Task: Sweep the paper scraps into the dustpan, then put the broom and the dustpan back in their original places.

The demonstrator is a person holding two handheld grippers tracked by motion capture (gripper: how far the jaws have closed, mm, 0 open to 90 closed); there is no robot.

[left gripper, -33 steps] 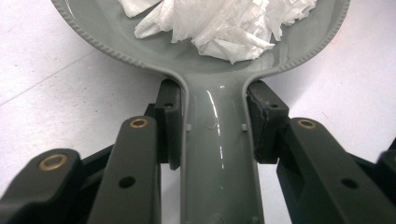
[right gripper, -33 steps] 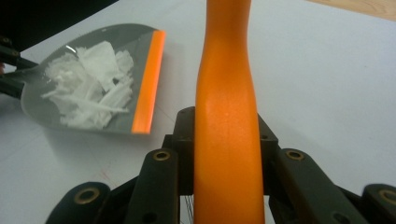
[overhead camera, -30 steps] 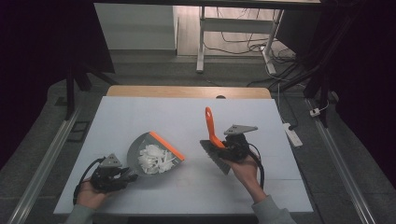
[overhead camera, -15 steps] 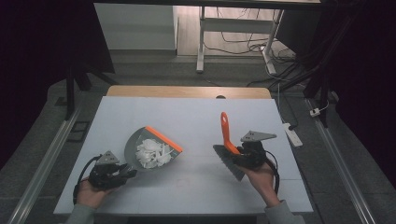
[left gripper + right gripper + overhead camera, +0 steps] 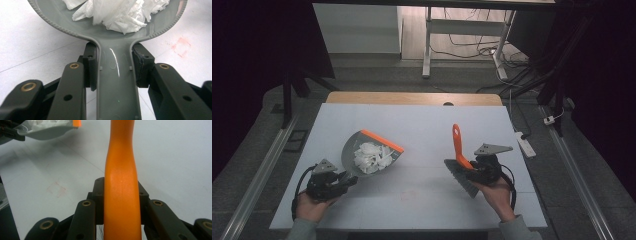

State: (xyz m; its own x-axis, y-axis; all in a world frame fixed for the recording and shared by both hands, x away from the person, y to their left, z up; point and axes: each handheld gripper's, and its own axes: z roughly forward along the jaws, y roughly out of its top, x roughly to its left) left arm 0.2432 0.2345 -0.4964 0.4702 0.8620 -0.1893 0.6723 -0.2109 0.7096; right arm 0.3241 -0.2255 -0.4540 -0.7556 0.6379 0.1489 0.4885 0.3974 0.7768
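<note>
A grey dustpan [image 5: 350, 149] with an orange lip rests on the white table at the left, holding crumpled white paper [image 5: 372, 156]. My left gripper [image 5: 348, 178] is shut on its handle [image 5: 116, 82], with the pads [image 5: 91, 65] pressing on both sides just behind the pan and paper [image 5: 120, 12]. At the right, my right gripper [image 5: 467, 170] is shut on the orange handle [image 5: 121, 182] of a brush [image 5: 457, 142]. Its grey bristles [image 5: 460, 177] are down by the table and the handle points away. The dustpan [image 5: 47, 131] lies far off in the right gripper view.
The white table top [image 5: 427, 125] has a wooden strip [image 5: 412, 97] along its far edge and a faint reddish mark [image 5: 412, 192] near the front middle. A white power strip [image 5: 524, 142] lies on the floor off the right edge. Metal rails run along both sides.
My right gripper has carried the brush to the right, away from the dustpan, opening a wide gap between them. The left hand has stayed where it was.
</note>
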